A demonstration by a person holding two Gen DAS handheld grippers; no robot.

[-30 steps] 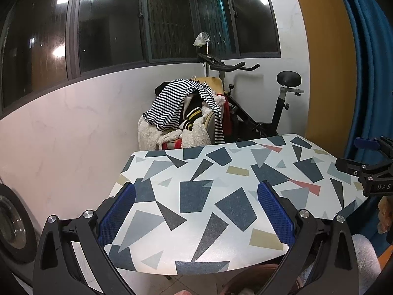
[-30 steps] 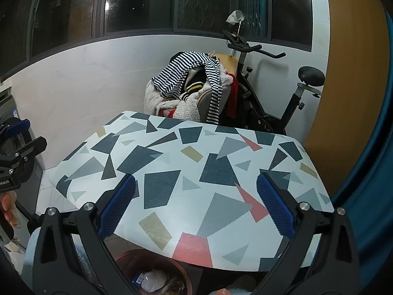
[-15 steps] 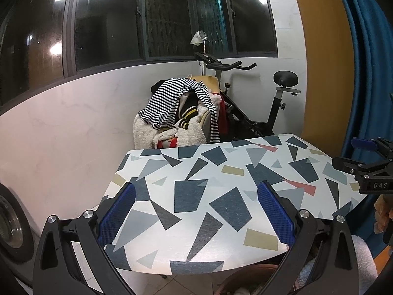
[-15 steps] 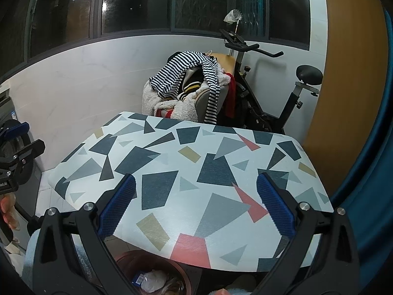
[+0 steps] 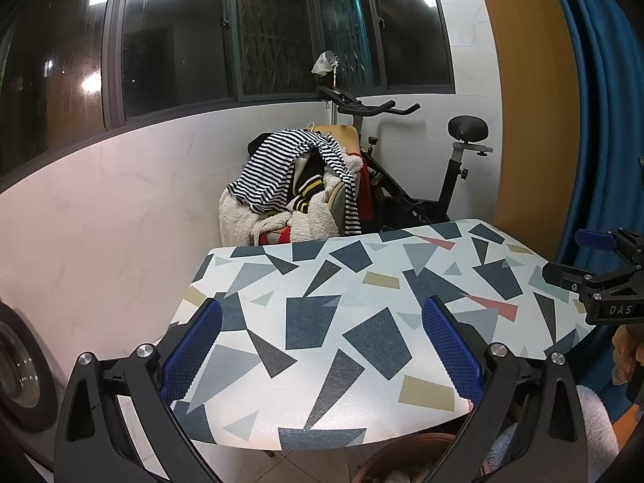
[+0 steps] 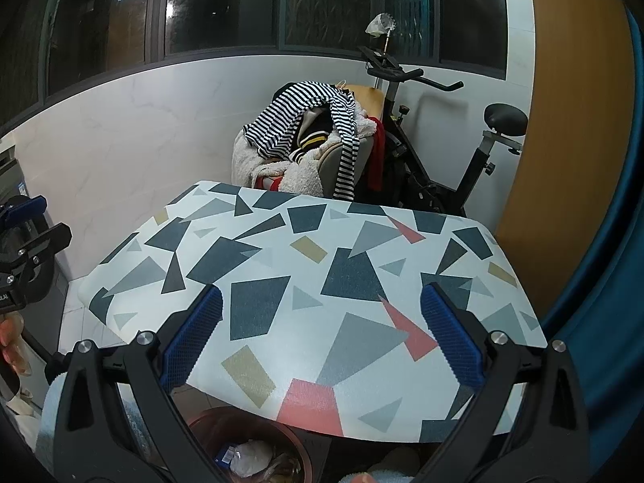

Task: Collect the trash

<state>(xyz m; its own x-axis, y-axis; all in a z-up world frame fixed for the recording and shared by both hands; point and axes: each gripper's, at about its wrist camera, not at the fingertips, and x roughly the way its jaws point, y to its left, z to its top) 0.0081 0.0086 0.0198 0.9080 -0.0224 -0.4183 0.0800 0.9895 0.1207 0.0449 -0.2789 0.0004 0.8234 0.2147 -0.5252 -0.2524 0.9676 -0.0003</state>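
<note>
- Since the earlier frames both views have shifted slightly: in the left wrist view the table sits a little higher and further off than a second ago, and the clothes pile has drifted left; the spread of both pairs of fingers is unchanged.
- The left gripper (image 5: 322,352) stands wide open, its blue ribbed pads well apart, with nothing between them. It hangs over the near edge of the table (image 5: 378,281).
- The right gripper (image 6: 322,338) is likewise wide open and holds nothing. It also hangs over the table's near edge (image 6: 306,241).
- The patterned tabletop ahead of both grippers carries no loose items.
- The trash bin (image 6: 257,434), a reddish-brown round container, sits on the floor below the right gripper, partly under the table's near edge. Inside it lie crumpled wrappers (image 6: 251,459), white and blue; their exact kind cannot be told.
- In the left wrist view only a rim of the bin (image 5: 402,448) shows, low between the fingers.
- Each gripper appears at the edge of the other's view: the right one at the far right of the left view, the left one at the far left of the right view, with part of a hand below each.
- Beyond the table, ahead of both grippers, a chair heaped with clothes (image 5: 298,185) stands against the wall, with an exercise bike (image 5: 422,185) just beside it to the right.
</note>
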